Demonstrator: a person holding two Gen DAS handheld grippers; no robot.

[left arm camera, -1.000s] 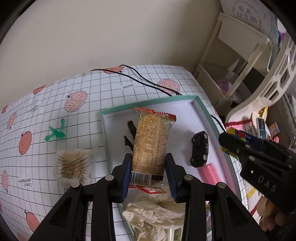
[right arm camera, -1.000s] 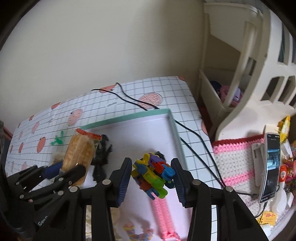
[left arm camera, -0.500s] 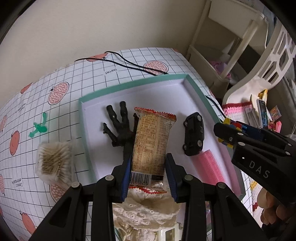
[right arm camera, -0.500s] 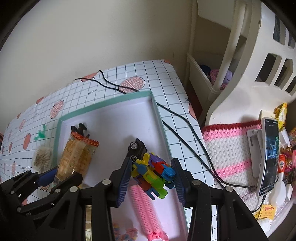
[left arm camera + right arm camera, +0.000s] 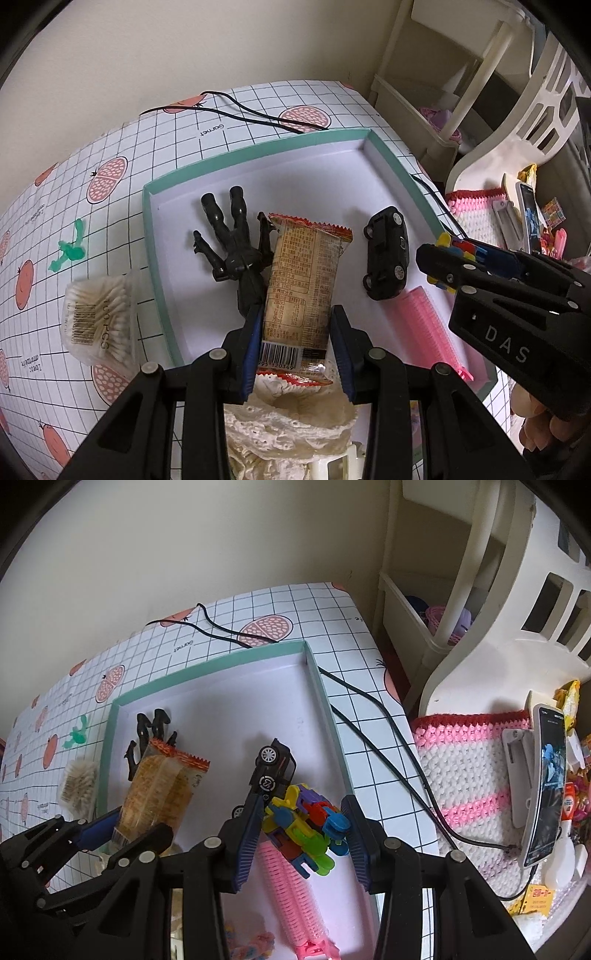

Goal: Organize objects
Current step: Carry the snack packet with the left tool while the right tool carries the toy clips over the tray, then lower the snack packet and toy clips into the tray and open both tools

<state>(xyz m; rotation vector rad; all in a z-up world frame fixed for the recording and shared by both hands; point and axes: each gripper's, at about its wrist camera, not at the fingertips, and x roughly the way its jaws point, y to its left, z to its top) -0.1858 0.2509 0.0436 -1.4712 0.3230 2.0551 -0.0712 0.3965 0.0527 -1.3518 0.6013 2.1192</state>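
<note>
Snack packet (image 5: 304,284): orange-brown wrapper with red crimped ends and a barcode, clamped at its lower end between the blue pads of the left gripper (image 5: 296,352); it is held above the near-left part of the tray, its far end over the black figure.
Left gripper: jaws closed on the snack packet, black arms, blue pads.
Right gripper (image 5: 301,832): jaws closed on a cluster of coloured plastic clips (image 5: 306,829), held above the tray's right side.
Tray (image 5: 255,151): shallow, white inside with a teal rim, lying on the checked tablecloth (image 5: 110,147) printed with pink fruit.
Black figure (image 5: 234,243): toy lying flat in the tray's left part, limbs spread, partly hidden by the packet.
Toy car (image 5: 386,258): black, in the tray, right of the packet.
Pink hair roller (image 5: 428,328): in the tray, just beside the car on its near side.
Cotton swabs (image 5: 98,321): clear pack on the cloth, just outside the tray's left rim.
Green clip (image 5: 70,245): on the cloth, left of the tray.
Black cable (image 5: 258,116): runs over the cloth beyond the tray's far rim.
Phone (image 5: 546,790): propped on a stand, on a pink and white crocheted mat (image 5: 469,771) to the right.
</note>
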